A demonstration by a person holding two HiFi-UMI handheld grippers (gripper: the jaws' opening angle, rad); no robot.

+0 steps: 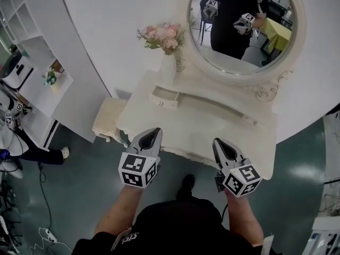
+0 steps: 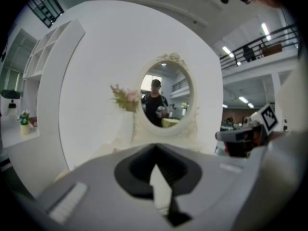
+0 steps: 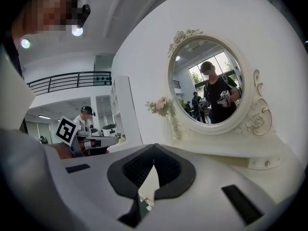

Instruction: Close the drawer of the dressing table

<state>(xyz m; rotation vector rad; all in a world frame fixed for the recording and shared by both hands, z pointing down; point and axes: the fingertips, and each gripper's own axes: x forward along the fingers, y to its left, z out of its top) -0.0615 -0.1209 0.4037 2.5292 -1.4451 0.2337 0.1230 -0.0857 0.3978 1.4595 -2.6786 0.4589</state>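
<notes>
Cream-painted wood with carved trim is what you are working on: the dressing table (image 1: pixel 199 127) has its small drawer (image 1: pixel 163 98) pulled out of the low tier under the mirror (image 1: pixel 241 25), toward the table's back left corner. The vase (image 1: pixel 169 68) of pink flowers (image 1: pixel 162 36) stands on that tier just behind the drawer. A stool (image 1: pixel 108 120) sits off the table's left edge.

Your left gripper (image 1: pixel 155 133) and right gripper (image 1: pixel 219 144) both hang over the table's front edge, well apart from the drawer. Each has its jaws pressed together with nothing between them, as each gripper's own view confirms for the left (image 2: pixel 155 148) and the right (image 3: pixel 154 148). The closing push has not begun.

The left gripper is the nearer one, so I would use it. Keep its jaws closed so the tip acts as one blunt pusher. Bring it low across the table top and set it against the middle of the drawer front. An off-centre push would likely twist the drawer in its slot and jam it. Push straight back toward the tier, slowly, and stop once the front sits flush. Approach low so you stay under the flowers, since the vase looks tall and easy to tip. Hold the right gripper back at the front edge, out of the way
</notes>
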